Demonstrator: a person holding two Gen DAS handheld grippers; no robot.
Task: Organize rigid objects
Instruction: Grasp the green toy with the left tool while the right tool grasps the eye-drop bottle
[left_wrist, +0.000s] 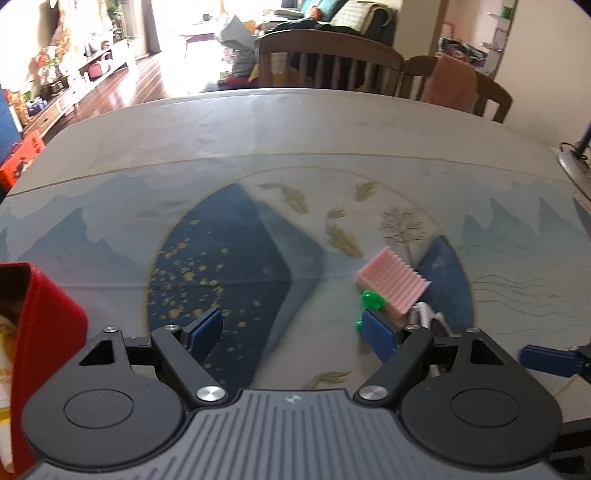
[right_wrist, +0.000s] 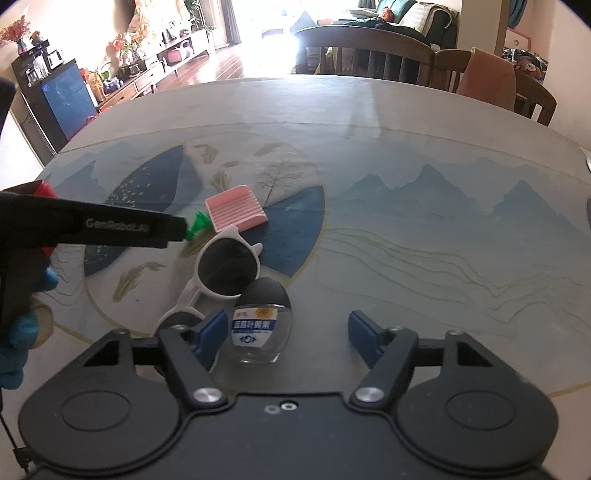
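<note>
Your right gripper has its jaws part-open with nothing clamped. The small bottle, clear body w/ a dark rounded cap and a blue-white label, stands between them but hard against the left pad; there's a clear gap to the right pad. So you're off-centre. Shift the gripper a touch toward your left so the bottle sits mid-way, then close squarely on the clear body below the cap, not on the cap's curve, which I'd expect to slip.

Just ahead of that left pad, touching the bottle's cap, lie the white sunglasses. Keep the pad clear of the frame or you'll drag it along.

Further ahead and a bit left: a pink ribbed tray w/ a small green piece beside it.

Your left gripper is wide open and empty, hovering over the tablecloth. The green piece and pink tray sit just past its right pad. A red container is at its left; prob. the drop-off bin, though only its corner shows. Hold the left arm off to the side while the right one lifts.
</note>
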